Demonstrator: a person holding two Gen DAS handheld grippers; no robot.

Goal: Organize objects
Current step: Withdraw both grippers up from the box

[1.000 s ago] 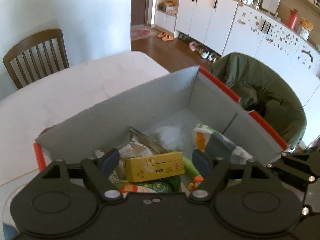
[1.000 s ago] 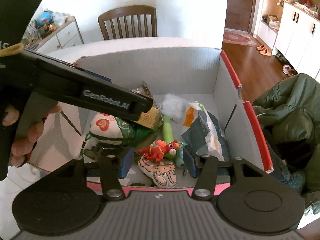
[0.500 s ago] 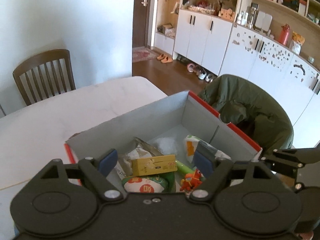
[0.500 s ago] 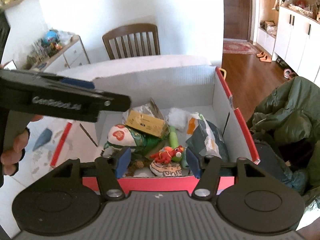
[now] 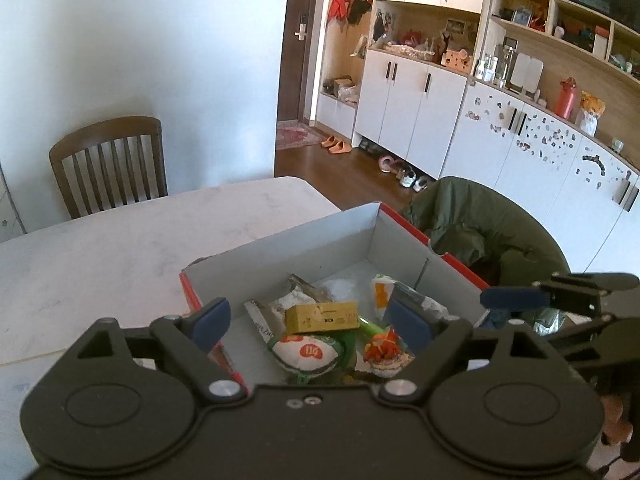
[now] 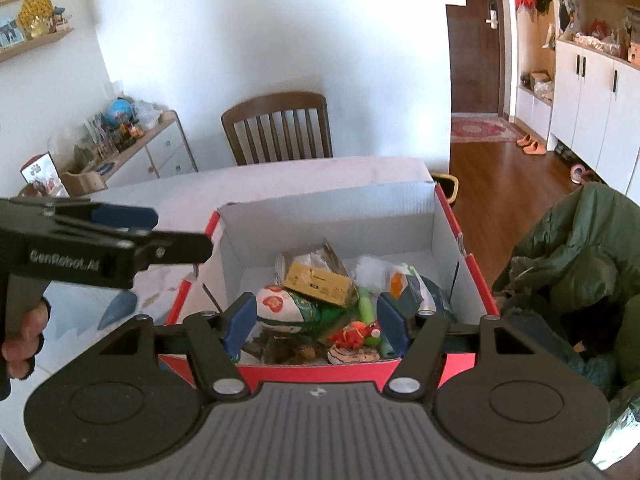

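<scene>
From the left wrist, your left hand-held gripper hangs above the red cardboard box on the white surface, jaws spread wide and empty. Inside, a yellow carton lies on a green-and-white snack bag, beside a red toy.

From the right wrist, your right hand-held gripper is likewise open, holding nothing, above the box's near red wall. A green jacket sits just right of the box.

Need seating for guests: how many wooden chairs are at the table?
1: a wooden chair at the table's far side. Others may be out of view.
</scene>
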